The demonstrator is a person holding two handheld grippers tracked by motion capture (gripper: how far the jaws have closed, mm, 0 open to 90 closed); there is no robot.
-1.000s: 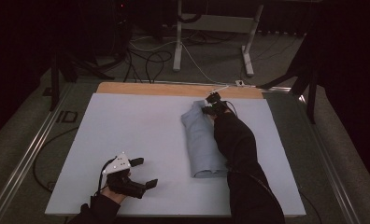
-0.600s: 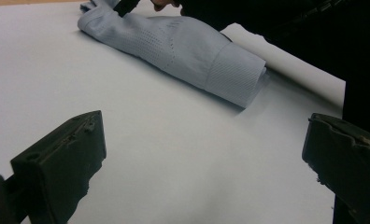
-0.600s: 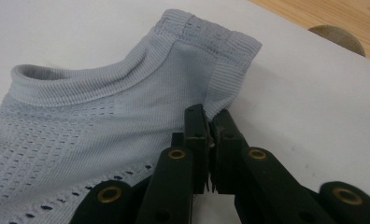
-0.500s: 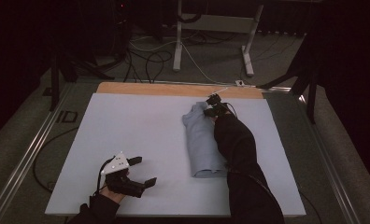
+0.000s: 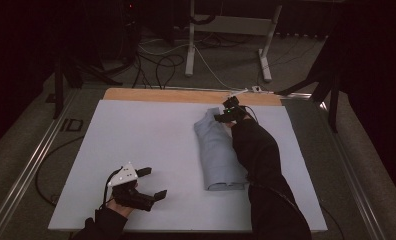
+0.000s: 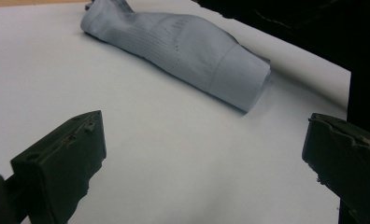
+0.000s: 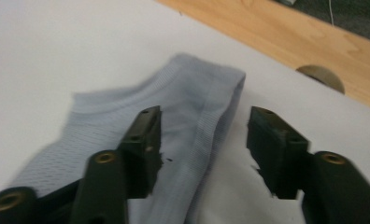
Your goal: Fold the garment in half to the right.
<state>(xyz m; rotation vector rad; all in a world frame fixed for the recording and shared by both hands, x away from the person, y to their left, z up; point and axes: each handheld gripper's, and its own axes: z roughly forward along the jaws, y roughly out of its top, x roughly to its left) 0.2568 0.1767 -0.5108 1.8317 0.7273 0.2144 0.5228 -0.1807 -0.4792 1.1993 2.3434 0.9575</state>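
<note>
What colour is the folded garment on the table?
Pale grey-blue, with a fine mesh knit; the garment shows best in the left gripper view.

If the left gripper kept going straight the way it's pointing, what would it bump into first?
Probably the grey sock. The left gripper has open jaws over bare white mat, and the sock's cuffed end lies ahead, though how far is unclear.

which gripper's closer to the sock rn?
Right. The right gripper is at the far end of the sock, jaws open over its edge. The left gripper sits open near the table's front edge, well off to the sock's left.
</note>
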